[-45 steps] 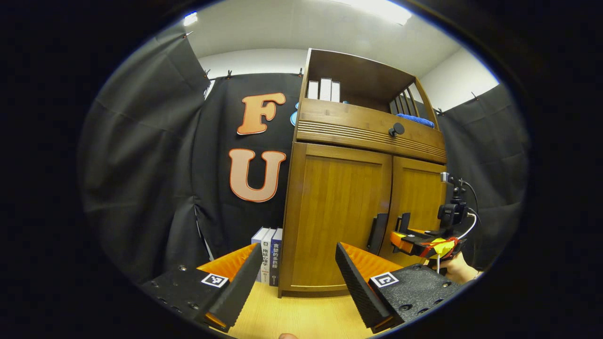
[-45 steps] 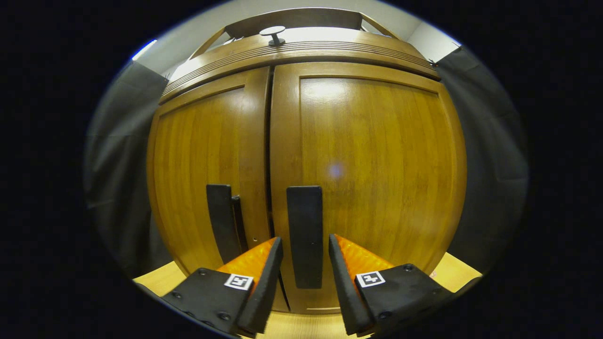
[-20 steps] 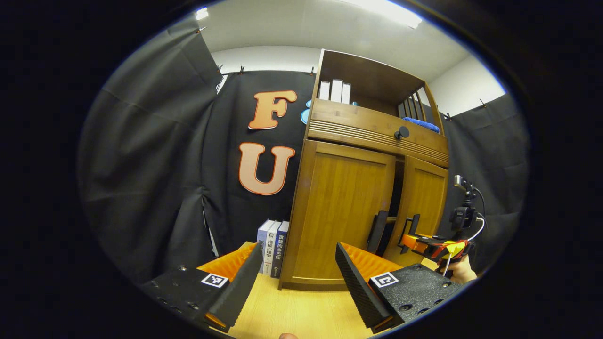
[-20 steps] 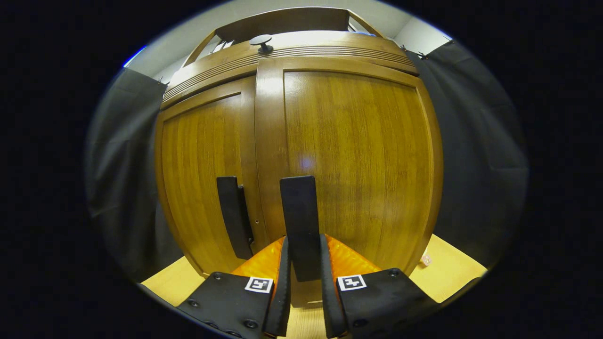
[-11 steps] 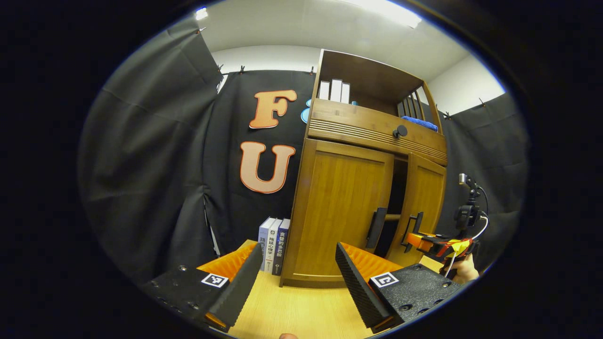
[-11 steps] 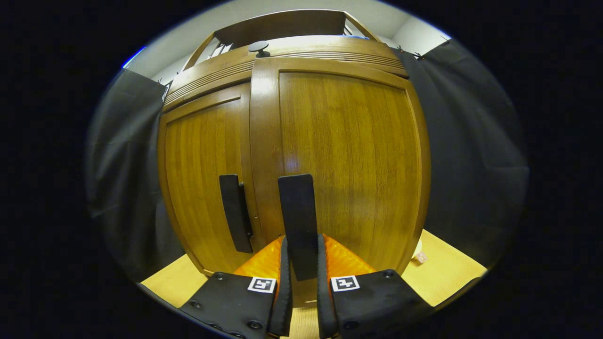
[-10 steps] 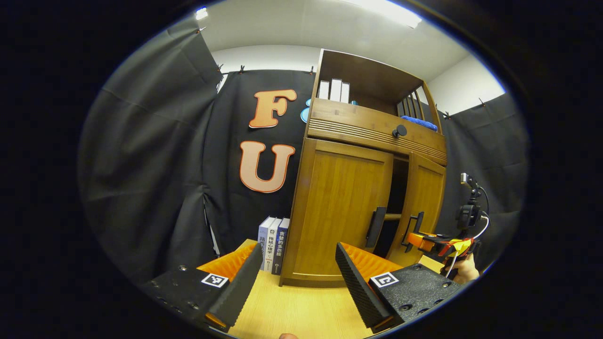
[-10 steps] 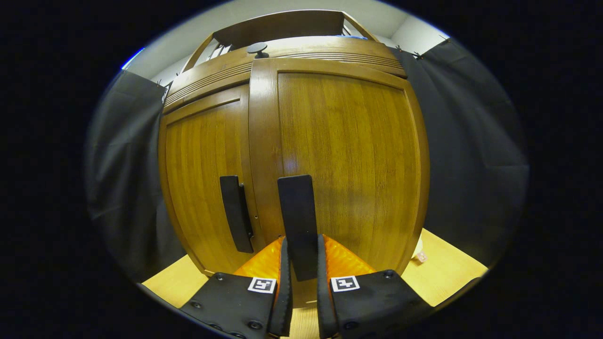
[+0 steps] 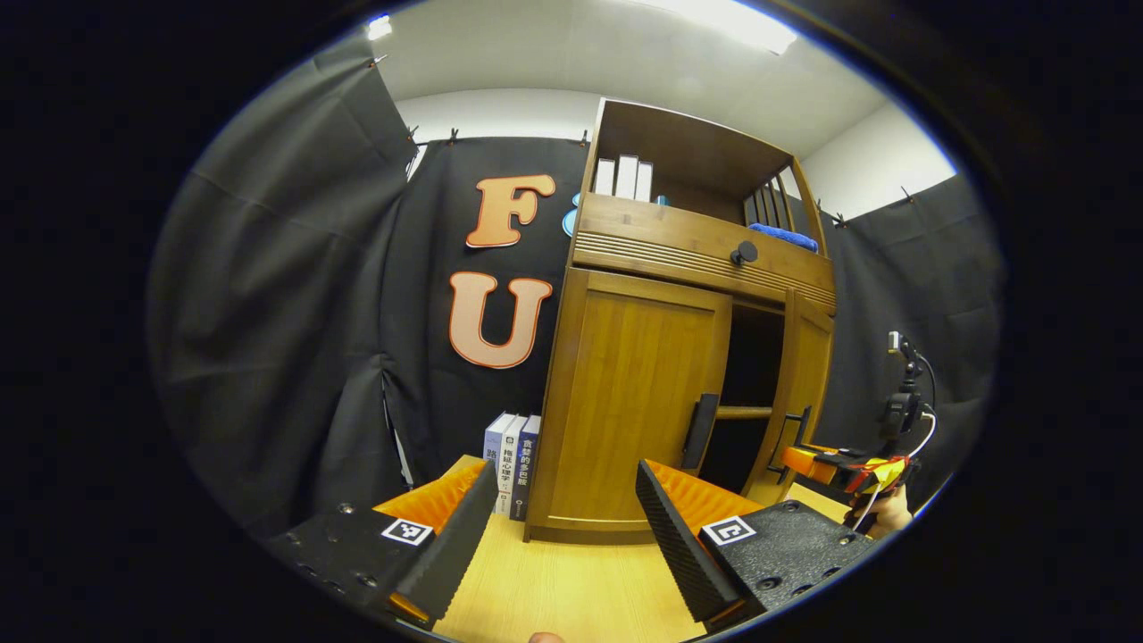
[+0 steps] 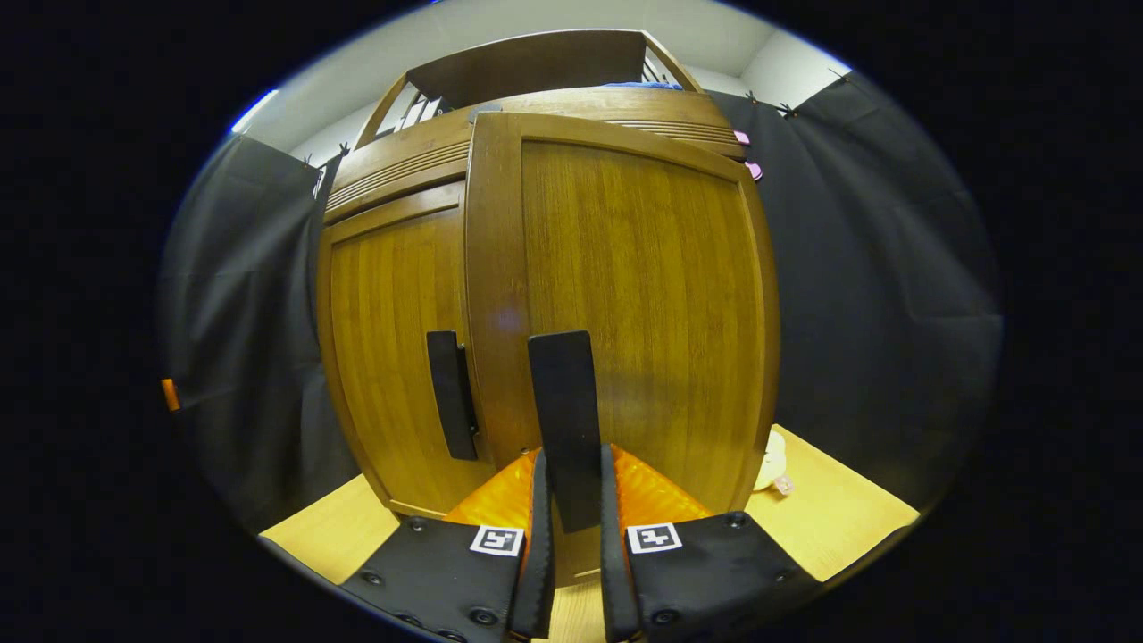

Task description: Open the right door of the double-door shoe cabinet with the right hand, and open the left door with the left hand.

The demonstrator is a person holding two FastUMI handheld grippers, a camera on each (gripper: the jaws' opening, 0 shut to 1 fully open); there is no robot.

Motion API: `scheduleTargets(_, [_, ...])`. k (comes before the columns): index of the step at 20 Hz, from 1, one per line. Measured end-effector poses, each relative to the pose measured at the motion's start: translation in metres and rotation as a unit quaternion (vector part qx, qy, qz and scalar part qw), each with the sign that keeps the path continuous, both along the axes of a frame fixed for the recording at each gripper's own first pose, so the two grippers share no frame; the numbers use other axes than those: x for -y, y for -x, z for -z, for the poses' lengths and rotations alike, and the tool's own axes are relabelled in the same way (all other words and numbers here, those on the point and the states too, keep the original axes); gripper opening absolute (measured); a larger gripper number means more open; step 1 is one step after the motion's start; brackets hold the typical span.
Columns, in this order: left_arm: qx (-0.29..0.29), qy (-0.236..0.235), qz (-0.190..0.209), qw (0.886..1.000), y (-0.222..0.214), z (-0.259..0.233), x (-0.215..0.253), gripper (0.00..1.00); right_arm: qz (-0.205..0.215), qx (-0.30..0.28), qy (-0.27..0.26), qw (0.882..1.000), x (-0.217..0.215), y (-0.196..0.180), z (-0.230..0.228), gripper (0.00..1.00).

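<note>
- Right tongs (image 10: 571,500) clamped on right door (image 10: 625,304) handle (image 10: 563,420); swing along hinge arc, not straight out.
- Left tongs (image 9: 563,509) wide apart, empty, short of left door (image 9: 634,402).

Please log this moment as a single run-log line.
right claw: shut on right door handle | right door: partly open | left claw: open, off cabinet | left door: closed

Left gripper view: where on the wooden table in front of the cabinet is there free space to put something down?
The table is bare before the closed left door, between the left gripper fingers. Beside the cabinet the books crowd the corner. By the open right door the right gripper is busy.
</note>
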State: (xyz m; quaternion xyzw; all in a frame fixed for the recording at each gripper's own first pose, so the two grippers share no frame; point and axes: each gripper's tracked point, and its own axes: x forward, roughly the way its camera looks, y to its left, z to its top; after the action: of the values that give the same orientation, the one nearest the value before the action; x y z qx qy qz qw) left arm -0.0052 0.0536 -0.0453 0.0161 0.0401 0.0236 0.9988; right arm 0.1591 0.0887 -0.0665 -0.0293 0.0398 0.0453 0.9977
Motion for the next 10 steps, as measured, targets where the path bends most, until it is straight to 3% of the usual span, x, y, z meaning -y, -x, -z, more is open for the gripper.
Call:
scheduleTargets(3, [-0.001,0.002,0.005,1.0,0.004,0.001,0.006,0.92,0.001,0.002,0.0,1.0,0.005,0.007,-0.001,0.32])
scheduleTargets(4, [-0.002,0.002,0.007,1.0,0.007,0.001,0.007,0.92,0.0,0.003,-0.002,1.0,0.006,0.011,-0.002,0.25])
scheduleTargets(6, [0.0,0.002,0.009,1.0,0.009,-0.001,0.011,0.94,0.0,0.004,-0.003,1.0,0.011,0.018,-0.005,0.32])
scheduleTargets(8, [0.002,0.003,0.013,1.0,0.011,-0.003,0.015,0.92,0.002,0.005,-0.004,1.0,0.016,0.023,-0.006,0.25])
scheduleTargets(10, [0.003,0.004,0.017,1.0,0.013,-0.004,0.019,0.94,0.003,0.009,-0.003,1.0,0.02,0.026,-0.007,0.25])
